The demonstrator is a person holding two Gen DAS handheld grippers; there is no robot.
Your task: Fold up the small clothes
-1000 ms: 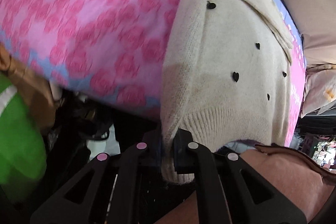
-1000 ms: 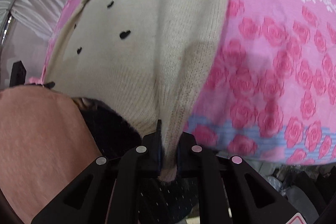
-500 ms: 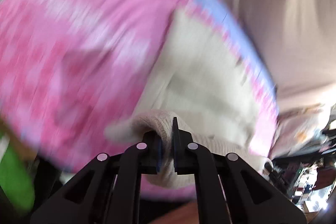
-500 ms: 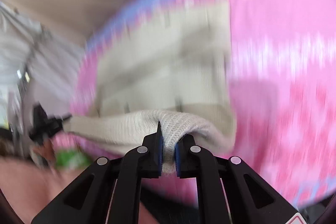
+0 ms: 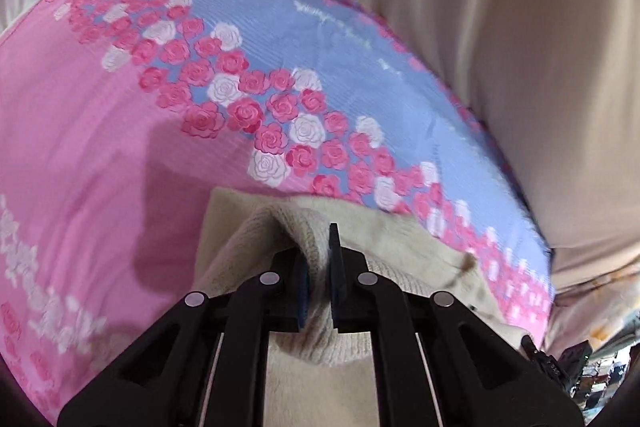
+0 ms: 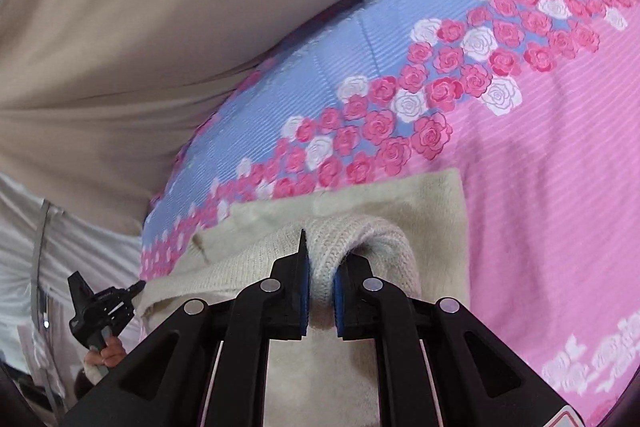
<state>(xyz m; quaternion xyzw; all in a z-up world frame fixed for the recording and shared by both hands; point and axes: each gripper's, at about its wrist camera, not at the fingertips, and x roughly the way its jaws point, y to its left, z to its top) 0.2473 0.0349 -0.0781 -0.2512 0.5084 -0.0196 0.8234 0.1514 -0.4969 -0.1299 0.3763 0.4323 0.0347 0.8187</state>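
Cream knit sweater (image 5: 404, 243), soft fuzzy yarn, chunky ribbed hem, lies on the bed with its lower part doubled up over the rest so the ribbed band makes a rounded roll at the fold. Same sweater (image 6: 360, 211) in the right wrist view: flat felted-looking panel behind with a square corner, ribbed roll in front.

Left gripper (image 5: 316, 267), black plastic jaws with blue pads, is clamped on the ribbed hem; knit bulges up between and over the pads. Right gripper (image 6: 320, 279) likewise pinched tight on the ribbed roll, yarn squeezed narrow between the pads.

Under the sweater: bedspread (image 5: 100, 147), thin ribbed/striped weave, pink field with a periwinkle-blue band, printed pink and white roses in a diagonal cluster, white lace-like print near the edge. It reads domed from the fisheye.

Beyond the bedspread: beige sheet (image 5: 520, 47), smooth, with long soft creases.

At the left edge of the right wrist view, the other black gripper body shows, with fingers of a hand (image 6: 110, 355) wrapped on its handle.
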